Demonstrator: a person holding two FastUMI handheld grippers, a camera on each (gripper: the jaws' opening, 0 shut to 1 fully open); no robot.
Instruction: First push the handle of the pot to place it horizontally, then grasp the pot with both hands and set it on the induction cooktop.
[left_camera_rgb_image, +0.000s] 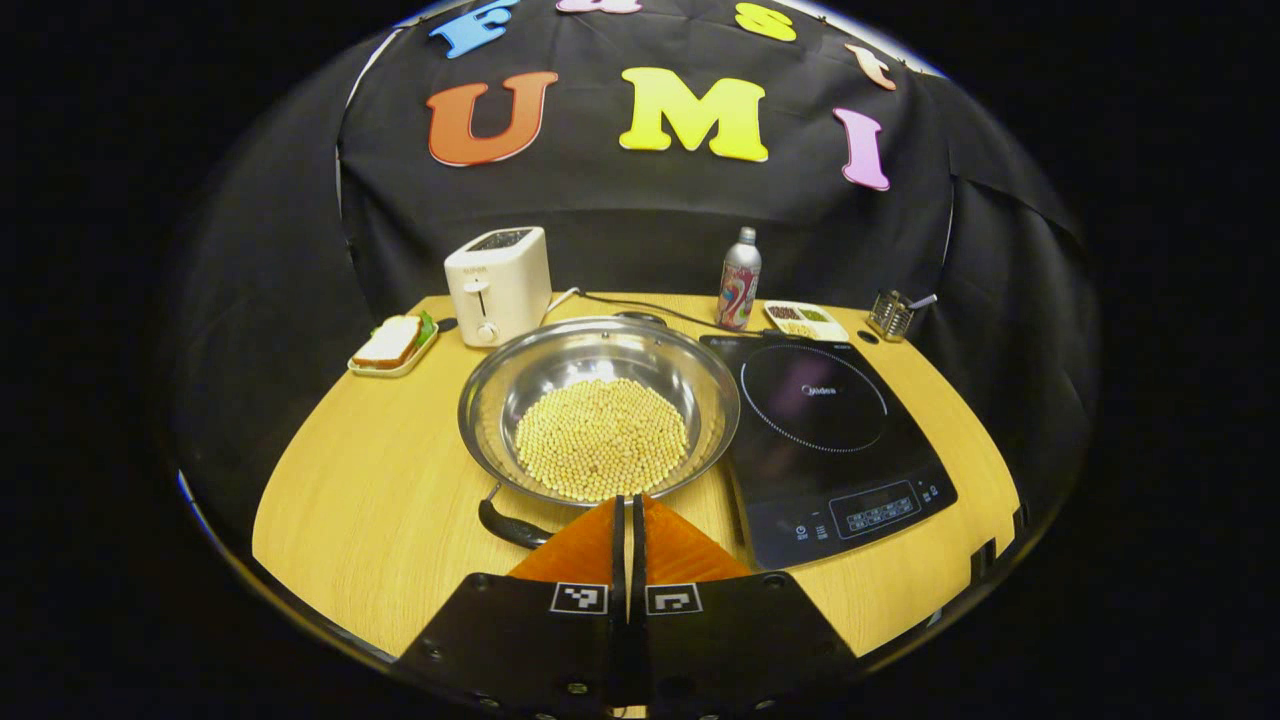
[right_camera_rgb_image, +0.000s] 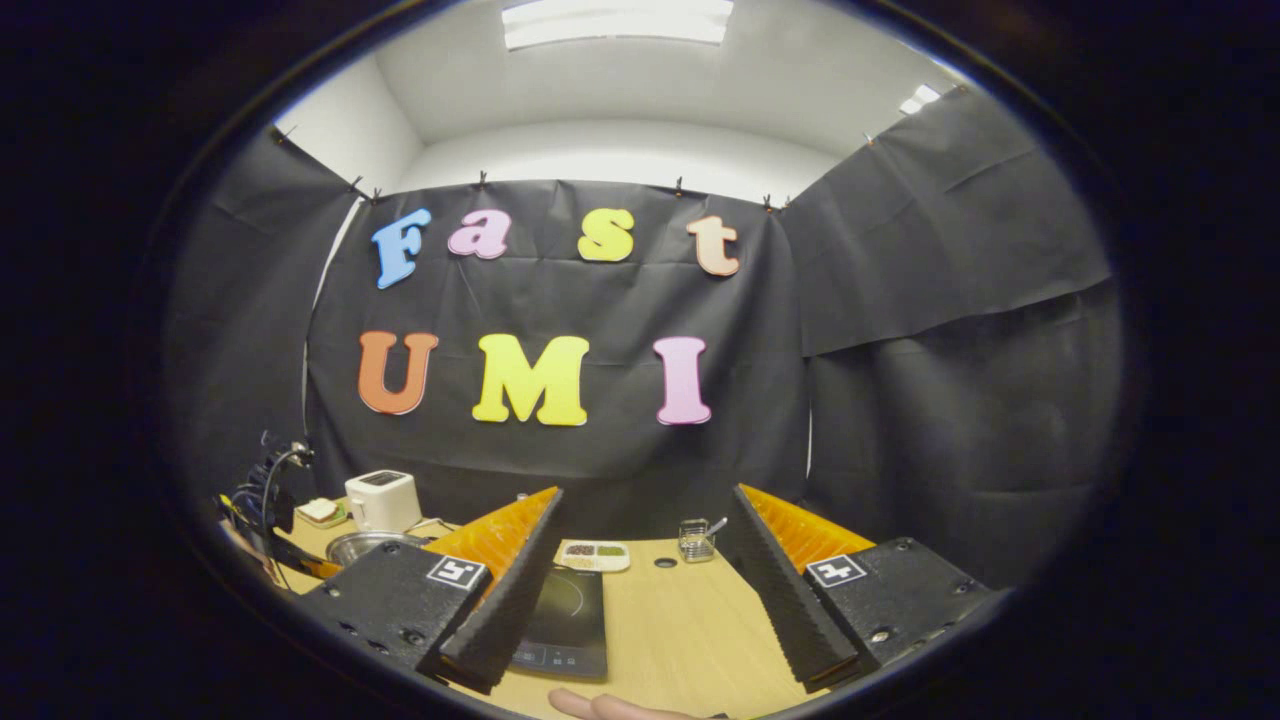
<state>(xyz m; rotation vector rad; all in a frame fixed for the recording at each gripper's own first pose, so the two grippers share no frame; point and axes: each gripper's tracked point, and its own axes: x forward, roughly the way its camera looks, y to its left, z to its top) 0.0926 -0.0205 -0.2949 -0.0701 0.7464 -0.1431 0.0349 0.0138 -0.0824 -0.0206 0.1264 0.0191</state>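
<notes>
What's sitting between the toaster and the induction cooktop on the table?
In the left gripper view, the pot of beans sits between the toaster and the induction cooktop, its rim close beside the cooktop's edge.

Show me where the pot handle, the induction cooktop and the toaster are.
pot handle (left_camera_rgb_image: 508, 525), left gripper view, on the dark grip.
induction cooktop (left_camera_rgb_image: 812, 398), left gripper view, on the round heating zone.
toaster (left_camera_rgb_image: 498, 283), left gripper view, on its front face.
</notes>
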